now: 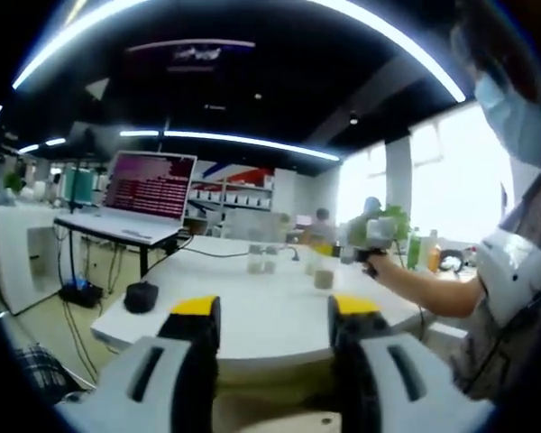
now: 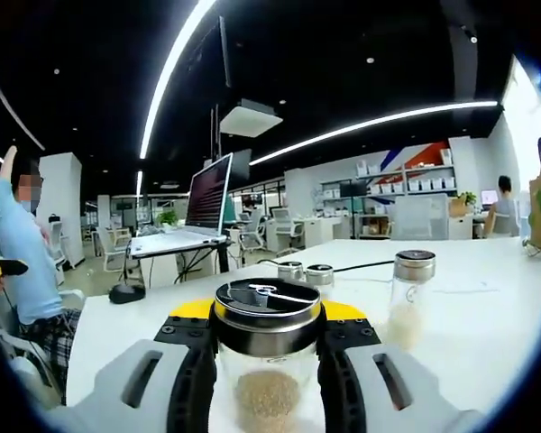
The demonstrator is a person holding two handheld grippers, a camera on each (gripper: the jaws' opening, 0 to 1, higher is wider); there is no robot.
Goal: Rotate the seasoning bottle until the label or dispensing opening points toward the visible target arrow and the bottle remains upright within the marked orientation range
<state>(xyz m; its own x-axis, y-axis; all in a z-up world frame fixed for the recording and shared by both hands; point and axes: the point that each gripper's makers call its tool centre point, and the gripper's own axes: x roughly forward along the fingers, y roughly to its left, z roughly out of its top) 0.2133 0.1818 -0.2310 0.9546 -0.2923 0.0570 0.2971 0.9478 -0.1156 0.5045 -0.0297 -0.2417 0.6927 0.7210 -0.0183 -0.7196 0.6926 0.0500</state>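
Clamped between the yellow-tipped jaws of the right gripper, seen in the right gripper view, stands the seasoning bottle, a clear glass jar with a dark metal shaker lid and a small heap of brownish seasoning at its bottom; both jaws press its sides, so this gripper is closed on it. Its long axis runs upright, lid up, over the white table. No label or target arrow can be made out, so which way the opening faces cannot be told. To turn it well, I judge the grip should stay firm and level while the wrist rolls about the bottle's vertical axis, slowly, so it does not tip. Further out on the table stand another glass shaker to the right and two small jars behind, near a black cable; a laptop sits beyond. In the left gripper view the left gripper hangs off the table edge with jaws apart, holding nothing, well away from the bottle.
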